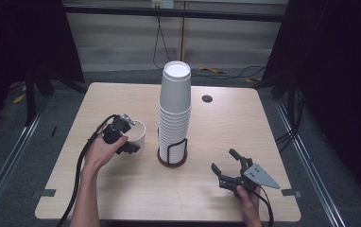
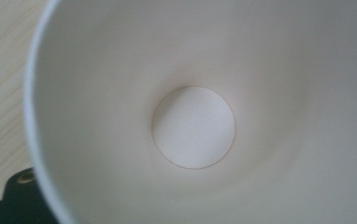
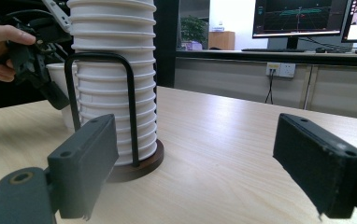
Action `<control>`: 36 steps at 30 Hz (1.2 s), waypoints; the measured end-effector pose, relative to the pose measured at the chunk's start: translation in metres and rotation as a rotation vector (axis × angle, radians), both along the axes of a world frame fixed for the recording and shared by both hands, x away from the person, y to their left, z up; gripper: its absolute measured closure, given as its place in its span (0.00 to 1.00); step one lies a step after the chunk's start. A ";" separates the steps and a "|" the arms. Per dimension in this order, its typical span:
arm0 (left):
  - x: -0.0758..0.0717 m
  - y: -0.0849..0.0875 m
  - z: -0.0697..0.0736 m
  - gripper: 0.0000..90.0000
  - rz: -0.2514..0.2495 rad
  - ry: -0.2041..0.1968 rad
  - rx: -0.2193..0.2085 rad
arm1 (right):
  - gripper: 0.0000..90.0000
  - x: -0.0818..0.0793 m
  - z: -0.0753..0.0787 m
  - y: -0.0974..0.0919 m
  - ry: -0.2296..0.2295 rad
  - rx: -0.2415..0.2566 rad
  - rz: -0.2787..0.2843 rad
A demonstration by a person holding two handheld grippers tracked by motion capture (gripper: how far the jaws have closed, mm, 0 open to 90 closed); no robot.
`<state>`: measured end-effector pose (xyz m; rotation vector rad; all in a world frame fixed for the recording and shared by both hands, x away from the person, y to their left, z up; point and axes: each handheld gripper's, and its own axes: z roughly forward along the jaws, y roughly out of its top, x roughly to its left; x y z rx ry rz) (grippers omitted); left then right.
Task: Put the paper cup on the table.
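- Starting at the left of the cup stack, you are holding the left gripper against the rim of a single paper cup, which is standing mouth-up on the table just beside the stack's base.
- Looking along the left gripper view, you are staring straight down into the cup's white interior; one dark jaw corner is showing outside the wall, so the jaws appear to be pinching the rim, though you cannot tell how firmly.
- Judging the cup: it is looking light, thin-walled and easily crushed, so you are best taking it by the rolled rim, the stiffest part, with gentle pressure.
- Moving to the middle, the stack is sitting inverted in a wire holder on a dark round base; nested cups are likely clinging together, so a lower cup may be dragging along.
- Finishing to the right of the stack, your right gripper is hovering low over the table with its jaws spread wide and gripping nothing, facing the stack's base in the right gripper view.
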<state>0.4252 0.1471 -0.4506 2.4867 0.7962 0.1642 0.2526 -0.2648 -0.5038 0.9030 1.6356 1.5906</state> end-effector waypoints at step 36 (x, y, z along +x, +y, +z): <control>-0.090 0.029 -0.017 0.23 0.238 -0.231 -0.374 | 0.15 0.000 0.000 0.000 -0.004 0.000 -0.005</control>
